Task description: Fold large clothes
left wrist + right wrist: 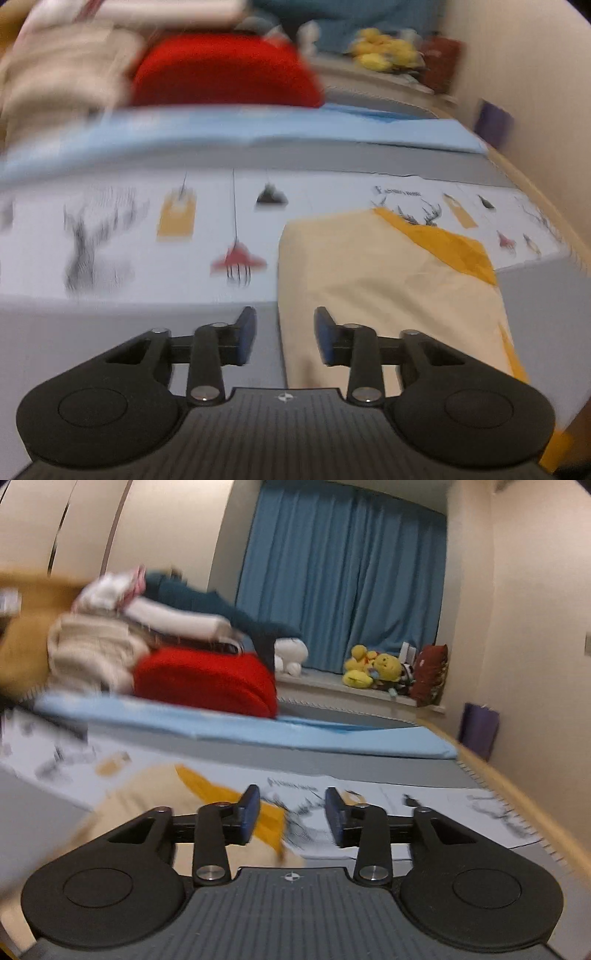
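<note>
A cream garment with orange-yellow trim (388, 280) lies folded on the printed white sheet (147, 236) of the bed. My left gripper (284, 336) hovers over the garment's left edge, jaws apart, nothing between the blue pads. In the right wrist view the same garment (177, 805) lies low and to the left. My right gripper (291, 816) stands above its orange trim with its jaws apart and nothing held. Both views are blurred.
A pile of clothes, red (225, 70) and beige (59, 77), sits at the back on a light blue mat (258, 727). Yellow plush toys (373, 668) rest on the sill below blue curtains (340, 572). A wooden bed edge (498, 775) runs along the right.
</note>
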`<state>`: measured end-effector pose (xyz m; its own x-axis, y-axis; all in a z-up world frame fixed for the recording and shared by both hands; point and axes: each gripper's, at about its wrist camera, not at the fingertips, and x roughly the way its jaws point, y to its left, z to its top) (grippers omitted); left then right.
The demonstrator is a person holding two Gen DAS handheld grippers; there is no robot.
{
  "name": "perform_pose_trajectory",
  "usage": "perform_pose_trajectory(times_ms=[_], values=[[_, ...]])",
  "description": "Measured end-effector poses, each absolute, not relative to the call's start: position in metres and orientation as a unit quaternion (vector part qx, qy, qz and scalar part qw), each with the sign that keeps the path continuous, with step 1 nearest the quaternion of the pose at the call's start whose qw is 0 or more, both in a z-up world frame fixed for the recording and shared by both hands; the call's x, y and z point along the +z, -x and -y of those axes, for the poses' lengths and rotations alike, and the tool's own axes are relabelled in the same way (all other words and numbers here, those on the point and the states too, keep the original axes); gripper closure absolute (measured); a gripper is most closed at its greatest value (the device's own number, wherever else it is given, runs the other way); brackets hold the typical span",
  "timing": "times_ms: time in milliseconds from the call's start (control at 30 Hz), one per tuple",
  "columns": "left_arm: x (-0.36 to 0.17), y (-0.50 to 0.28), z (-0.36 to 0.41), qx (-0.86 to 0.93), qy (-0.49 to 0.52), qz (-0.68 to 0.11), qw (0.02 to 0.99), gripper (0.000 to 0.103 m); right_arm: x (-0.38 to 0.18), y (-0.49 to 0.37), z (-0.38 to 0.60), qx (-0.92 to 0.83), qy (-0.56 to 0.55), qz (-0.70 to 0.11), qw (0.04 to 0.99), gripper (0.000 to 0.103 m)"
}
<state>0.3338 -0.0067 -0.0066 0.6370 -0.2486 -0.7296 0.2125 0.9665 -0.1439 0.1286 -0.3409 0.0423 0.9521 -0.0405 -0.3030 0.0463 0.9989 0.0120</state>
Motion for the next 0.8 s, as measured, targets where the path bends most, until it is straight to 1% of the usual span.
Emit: perform_pose_trajectory(times_ms=[67, 200, 300, 367, 400, 467, 500, 633, 700, 733, 767, 800], values=[[-0.010, -0.344, 0.002, -0.141, 0.065, -0.418, 0.895, 0.067, 0.040, -0.145, 0.346, -0.008, -0.034, -0.161, 0.986, 0.053], [-0.016, -0.347, 0.004, -0.138, 0.042, -0.402, 0.904, 0.067, 0.013, -0.190, 0.345, -0.008, -0.059, -0.200, 0.978, 0.053], [-0.029, -0.349, 0.002, -0.148, 0.050, -0.402, 0.902, 0.066, -0.010, -0.223, 0.345, -0.020, -0.081, -0.245, 0.966, 0.052], [-0.038, -0.349, -0.001, -0.145, 0.052, -0.409, 0.899, 0.066, -0.024, -0.250, 0.349, -0.023, -0.114, -0.283, 0.952, 0.052], [-0.046, -0.357, -0.009, -0.141, 0.056, -0.414, 0.898, 0.066, -0.030, -0.258, 0.350, -0.026, -0.125, -0.291, 0.948, 0.051], [-0.049, -0.362, -0.015, -0.140, 0.068, -0.415, 0.896, 0.066, -0.042, -0.277, 0.351, -0.039, -0.134, -0.309, 0.941, 0.045], [-0.050, -0.365, -0.017, -0.140, 0.073, -0.415, 0.896, 0.066, -0.048, -0.286, 0.353, -0.042, -0.139, -0.319, 0.937, 0.045], [-0.050, -0.372, -0.021, -0.154, 0.093, -0.417, 0.891, 0.062, -0.067, -0.312, 0.360, -0.041, -0.166, -0.345, 0.923, 0.045], [-0.049, -0.374, -0.018, -0.168, 0.097, -0.415, 0.889, 0.056, -0.068, -0.318, 0.364, -0.039, -0.184, -0.345, 0.920, 0.046], [-0.048, -0.375, -0.015, -0.176, 0.097, -0.411, 0.889, 0.056, -0.069, -0.323, 0.367, -0.033, -0.199, -0.343, 0.917, 0.050], [-0.046, -0.375, -0.012, -0.184, 0.097, -0.406, 0.890, 0.055, -0.069, -0.327, 0.370, -0.029, -0.212, -0.338, 0.916, 0.078], [-0.045, -0.376, -0.009, -0.192, 0.095, -0.401, 0.891, 0.053, -0.069, -0.330, 0.373, -0.032, -0.224, -0.334, 0.915, 0.096]])
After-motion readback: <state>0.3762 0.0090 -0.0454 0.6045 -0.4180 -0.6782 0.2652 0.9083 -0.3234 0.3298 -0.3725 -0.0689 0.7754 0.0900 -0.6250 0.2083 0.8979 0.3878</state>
